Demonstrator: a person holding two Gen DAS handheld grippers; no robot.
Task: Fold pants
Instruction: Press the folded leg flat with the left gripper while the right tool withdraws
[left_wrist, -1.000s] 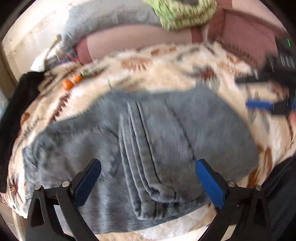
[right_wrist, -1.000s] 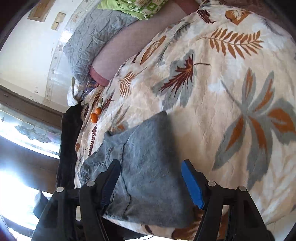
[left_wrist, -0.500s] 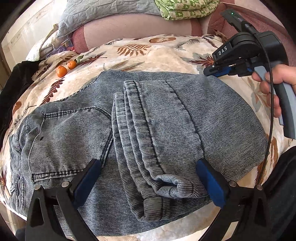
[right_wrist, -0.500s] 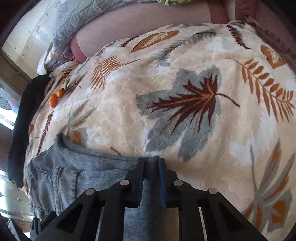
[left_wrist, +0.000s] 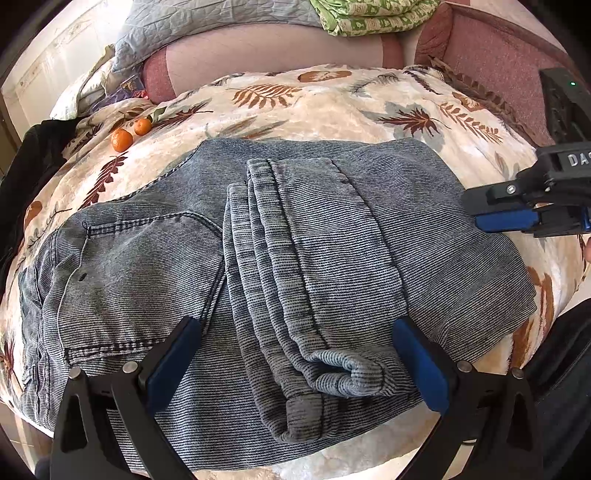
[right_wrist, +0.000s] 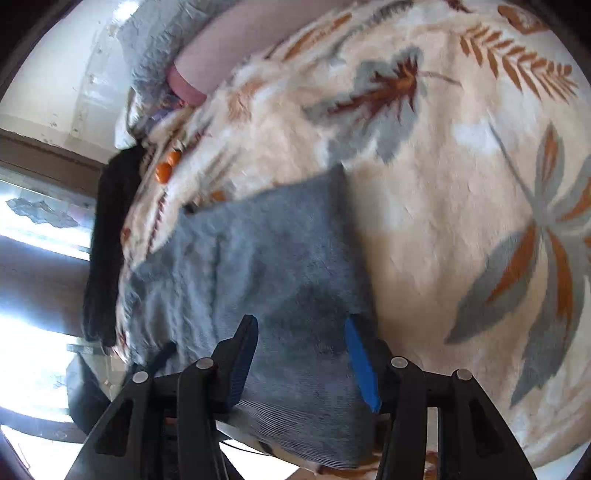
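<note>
The grey-blue jeans (left_wrist: 295, 258) lie folded on a leaf-print blanket (left_wrist: 332, 103), the hems doubled back over the seat. My left gripper (left_wrist: 295, 354) is open above the near edge of the jeans, straddling the rolled hems, and holds nothing. My right gripper (right_wrist: 301, 358) is open over the right folded edge of the jeans (right_wrist: 266, 266). It also shows in the left wrist view (left_wrist: 491, 214) at the right edge of the jeans, its jaws only slightly apart there.
Two small oranges (left_wrist: 127, 134) lie on the blanket at the far left. A black garment (left_wrist: 22, 177) hangs off the left side. Pillows (left_wrist: 221, 22) and a green folded cloth (left_wrist: 373, 14) are at the back. A window (right_wrist: 33, 258) is left.
My right gripper was shut on the jeans' far right edge half a second ago; it has let go, opened and moved toward the near right side. My left gripper stayed open in place.
</note>
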